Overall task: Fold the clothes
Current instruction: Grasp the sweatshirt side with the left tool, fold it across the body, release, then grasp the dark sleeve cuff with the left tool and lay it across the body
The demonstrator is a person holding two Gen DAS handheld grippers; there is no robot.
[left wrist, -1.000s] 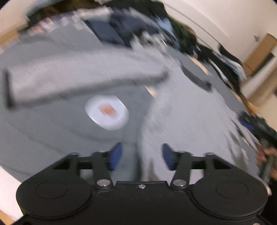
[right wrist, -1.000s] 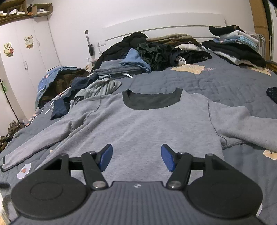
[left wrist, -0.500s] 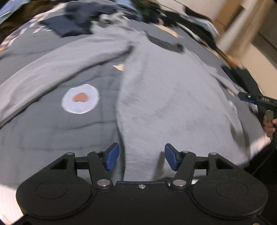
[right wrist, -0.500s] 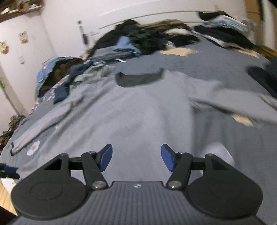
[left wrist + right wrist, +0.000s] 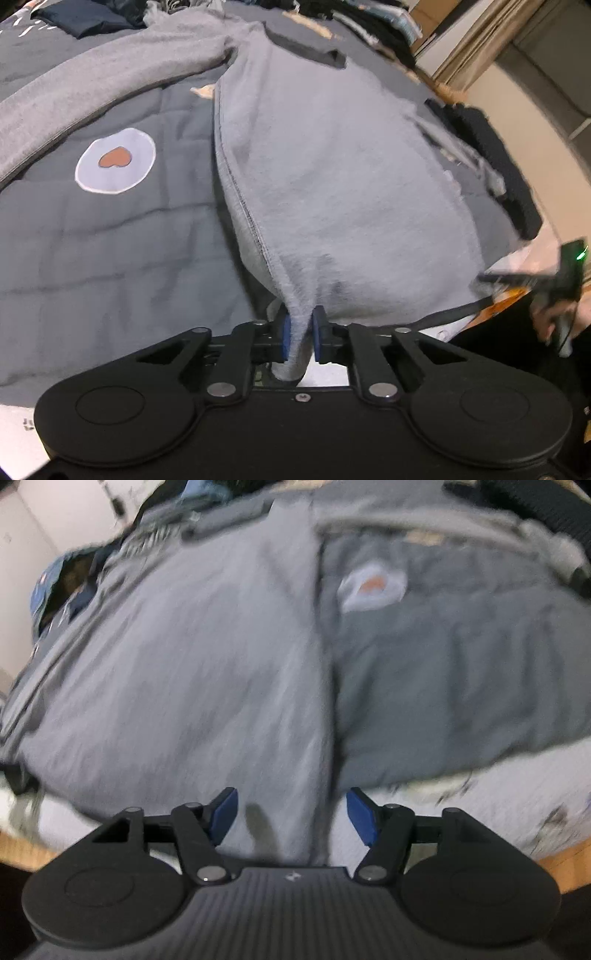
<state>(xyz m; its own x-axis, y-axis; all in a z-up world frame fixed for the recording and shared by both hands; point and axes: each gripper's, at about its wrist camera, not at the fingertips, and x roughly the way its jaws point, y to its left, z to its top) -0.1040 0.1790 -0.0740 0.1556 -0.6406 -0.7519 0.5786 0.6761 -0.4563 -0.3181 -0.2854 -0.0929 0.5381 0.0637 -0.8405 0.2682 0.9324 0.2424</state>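
- My left hand-held gripper (image 5: 300, 336) is pinching the bottom corner of the sweater (image 5: 332, 177), its blue pads (image 5: 285, 338) closed tight on a bunched fold of the grey fabric at the hem and side seam.
- The sweater is lying spread on the bed (image 5: 110, 240), front up, with its dark collar (image 5: 306, 50) at the far end and one sleeve (image 5: 92, 85) stretching out to the left over the quilt.
- The corner I am holding is lifting slightly off the quilt, and the dark-stitched side seam is running from my pads up toward the armpit.
- A round white patch (image 5: 115, 160) with a reddish heart is showing on the quilt between the sleeve and the sweater's body.
- My right hand-held gripper (image 5: 291, 818) is hanging wide open over the other bottom corner of the sweater (image 5: 184, 664), with fabric lying between the fingers (image 5: 223, 812) but nothing gripped.
- The right view is blurring with motion; a second white patch (image 5: 373, 587) with an orange mark is showing on the quilt beside the sweater's right edge.
- At the right edge of the left view, my right hand-held gripper (image 5: 546, 275) is showing a small green light.
- Piles of dark clothes (image 5: 373, 26) are lying at the far end of the bed.
- I am seeing no readable writing or brand on the sweater or the quilt.
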